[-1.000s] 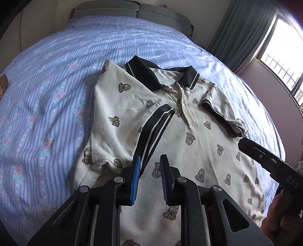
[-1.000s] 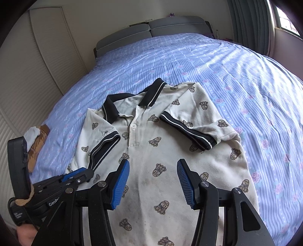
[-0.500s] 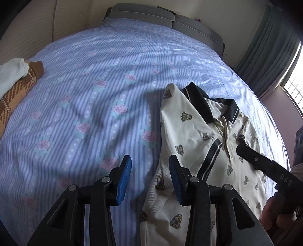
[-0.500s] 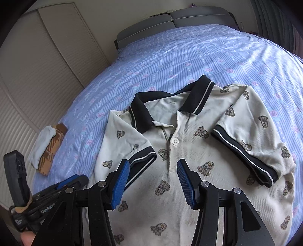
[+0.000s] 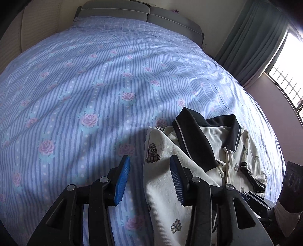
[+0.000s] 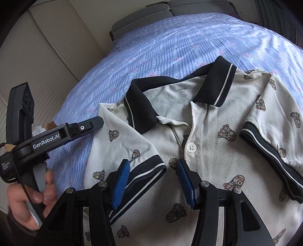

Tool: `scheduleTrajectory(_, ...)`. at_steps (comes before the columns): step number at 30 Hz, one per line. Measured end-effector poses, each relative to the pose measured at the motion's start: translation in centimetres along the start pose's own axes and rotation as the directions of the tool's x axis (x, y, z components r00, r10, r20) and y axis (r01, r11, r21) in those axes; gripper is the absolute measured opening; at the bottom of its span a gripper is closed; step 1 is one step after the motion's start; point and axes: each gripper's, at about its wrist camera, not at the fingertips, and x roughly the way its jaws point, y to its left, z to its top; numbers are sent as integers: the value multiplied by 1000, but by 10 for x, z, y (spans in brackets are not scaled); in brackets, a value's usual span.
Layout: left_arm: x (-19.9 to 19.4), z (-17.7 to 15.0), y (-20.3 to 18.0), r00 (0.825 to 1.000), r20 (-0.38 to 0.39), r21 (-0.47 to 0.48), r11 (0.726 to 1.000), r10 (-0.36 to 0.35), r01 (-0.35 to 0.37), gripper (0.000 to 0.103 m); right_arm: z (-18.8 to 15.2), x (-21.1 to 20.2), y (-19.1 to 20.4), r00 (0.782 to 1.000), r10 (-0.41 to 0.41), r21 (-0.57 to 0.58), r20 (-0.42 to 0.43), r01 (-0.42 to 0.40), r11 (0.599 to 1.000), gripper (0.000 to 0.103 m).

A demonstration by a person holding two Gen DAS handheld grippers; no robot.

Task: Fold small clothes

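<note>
A: What is seen at the left gripper (image 5: 149, 179)?

B: Its blue ribbed pads are parted and nothing is clamped. The folded left edge of the cream knit polo shirt with cartoon prints and a black collar (image 5: 206, 151) is seen just beneath and between the pads, more under the right-hand pad; whether it is touched cannot be told. The gripper is pointed steeply downward.

A: And further out?

B: The shirt's collar is found ahead and to the right of the pads. Beyond, the blue striped bedsheet with pink roses (image 5: 94, 85) is spread to the grey headboard (image 5: 132, 11).

A: The right gripper (image 6: 153, 179)?

B: Its pads are held apart too, empty, above the shirt (image 6: 217, 151). The black-banded left sleeve is laid under the left-hand pad, the white button just ahead of the right-hand pad, the collar further ahead. It is tilted downward. The left hand (image 6: 28, 204) is seen to its left, wrapped round the other tool's handle.
</note>
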Motion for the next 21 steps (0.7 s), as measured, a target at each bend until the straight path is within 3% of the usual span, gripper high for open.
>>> scheduleTrajectory(1,4,1,1,1000,-4,-2,1000,-2,2,40,0,1,1,1000,-3,-8,-2,3,1000,53)
scheduleTrajectory(2,6,1,2,1000,-5,-6,1000,-14,14,29,0,2,1,1000,-1,-14,-2,1,1000,52)
scheduleTrajectory(4,11,1,1,1000,-10,-3,1000,-25,25,15,-1,3,1,1000,13,-22,-6,-13,1000,39)
scheduleTrajectory(5,10,0,0,1000,0,2,1000,-18,18,12,-1,5,0,999,29,-22,-13,-29,999,24)
scheduleTrajectory(9,6,2,1,999,33,26,999,23,-24,7,-1,12,-6,996,90,4,-25,-90,996,10)
scheduleTrajectory(16,6,8,9,997,39,45,997,65,-66,8,18,15,6,998,64,-56,14,-63,996,9)
scheduleTrajectory(21,4,-2,3,994,46,82,992,95,-98,8,18,23,1,999,50,-50,-18,-51,997,14)
